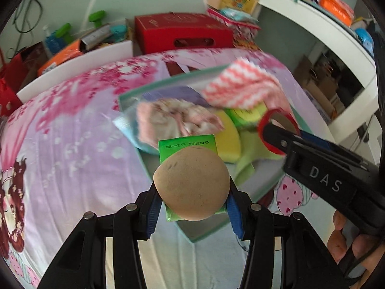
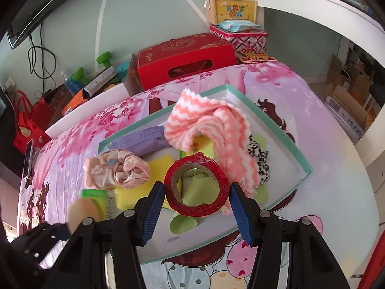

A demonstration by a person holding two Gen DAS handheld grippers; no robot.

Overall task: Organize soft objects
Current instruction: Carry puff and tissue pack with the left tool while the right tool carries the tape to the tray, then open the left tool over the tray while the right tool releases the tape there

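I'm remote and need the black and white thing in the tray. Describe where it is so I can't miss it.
Find the shallow teal-rimmed tray on the pink cartoon bedsheet. Inside it, the pink and white zigzag towel lies draped; the black-and-white patterned fabric pokes out from under the towel's right edge. It is the only black-and-white item there; its neighbours are pink, yellow or green.

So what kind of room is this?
Probably a child's bedroom: a bed with a pink cartoon-print sheet, a white curved desk beside it, and red gift boxes and bags stacked along the pale green wall.
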